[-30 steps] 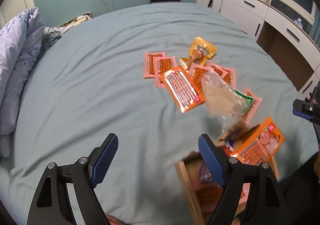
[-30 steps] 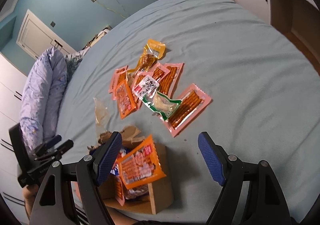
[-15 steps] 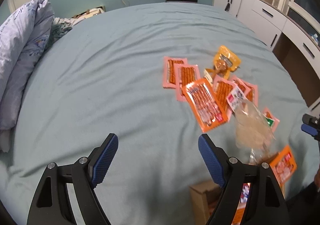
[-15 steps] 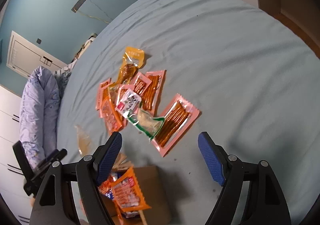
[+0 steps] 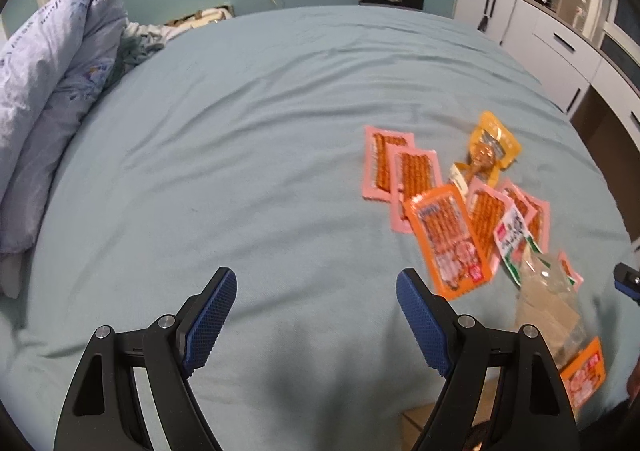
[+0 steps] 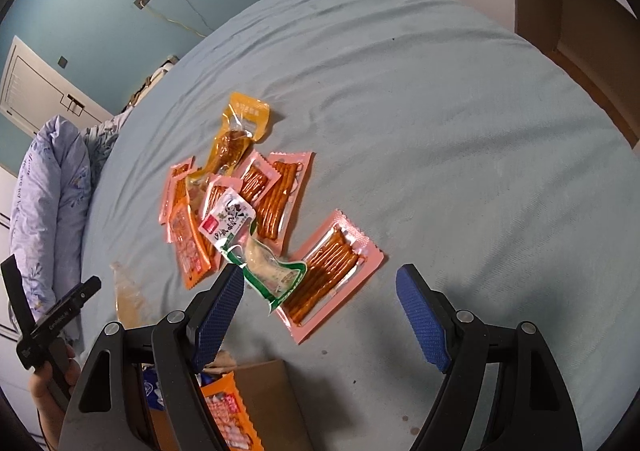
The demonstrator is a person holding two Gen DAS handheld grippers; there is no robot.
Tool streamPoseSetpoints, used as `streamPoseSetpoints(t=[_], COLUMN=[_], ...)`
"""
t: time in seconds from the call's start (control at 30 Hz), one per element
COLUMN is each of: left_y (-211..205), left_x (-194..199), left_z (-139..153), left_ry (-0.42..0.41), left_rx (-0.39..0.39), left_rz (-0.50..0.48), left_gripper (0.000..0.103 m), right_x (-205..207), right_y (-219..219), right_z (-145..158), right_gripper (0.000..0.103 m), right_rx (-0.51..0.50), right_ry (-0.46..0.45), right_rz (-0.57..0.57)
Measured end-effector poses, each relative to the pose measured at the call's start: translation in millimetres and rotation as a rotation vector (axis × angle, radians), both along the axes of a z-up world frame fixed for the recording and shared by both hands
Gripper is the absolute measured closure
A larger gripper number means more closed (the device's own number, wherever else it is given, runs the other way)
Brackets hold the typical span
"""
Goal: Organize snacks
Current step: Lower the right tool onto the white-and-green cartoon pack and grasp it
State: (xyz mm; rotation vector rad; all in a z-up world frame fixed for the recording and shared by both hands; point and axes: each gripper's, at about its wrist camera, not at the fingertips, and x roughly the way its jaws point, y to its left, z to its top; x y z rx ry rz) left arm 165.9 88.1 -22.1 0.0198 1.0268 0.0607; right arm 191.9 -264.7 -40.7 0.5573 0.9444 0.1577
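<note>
Snacks (image 6: pixel 240 211) lie ahead of the released right tongs (image 6: pixel 320 291), which should pinch the nearest pink packet (image 6: pixel 328 271) by its edge.

Right wrist view. Snack packets (image 6: pixel 240 211) lie overlapped in a cluster on the bed (image 6: pixel 440 131), at 11 o'clock from frame centre. A single packet (image 6: pixel 328 275) lies apart at the cluster's 4 o'clock, its one end under the pouch (image 6: pixel 256 251). The cardboard box (image 6: pixel 264 403) sits at 6 o'clock, holding packets. Rolled bedding (image 6: pixel 48 203) lies at 9 o'clock.
</note>
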Motion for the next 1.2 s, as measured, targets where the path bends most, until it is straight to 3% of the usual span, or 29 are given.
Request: streamPoseSetpoints(t=[0.33, 0.53, 0.8, 1.07, 1.2], left_y=[10, 4, -10, -11, -9], left_x=[28, 27, 27, 27, 27], left_z=[-12, -17, -15, -16, -17], left_ry=[0.028, 0.051, 0.047, 0.051, 0.056], left_rx=[-0.031, -0.032, -0.039, -0.020, -0.020], left_rz=[0.037, 0.025, -0.013, -0.004, 0.001], left_gripper=[0.020, 0.020, 0.020, 0.020, 0.020], right_x=[5, 10, 13, 14, 29], right_y=[-1, -2, 3, 4, 10], right_z=[-1, -6, -7, 5, -3], right_gripper=[0.025, 0.025, 0.025, 0.025, 0.025], right_rx=[-0.007, 0.032, 0.003, -0.134, -0.138], right_ry=[0.017, 0.038, 0.039, -0.011, 0.039], right_rz=[-0.003, 0.001, 0.024, -0.003, 0.018])
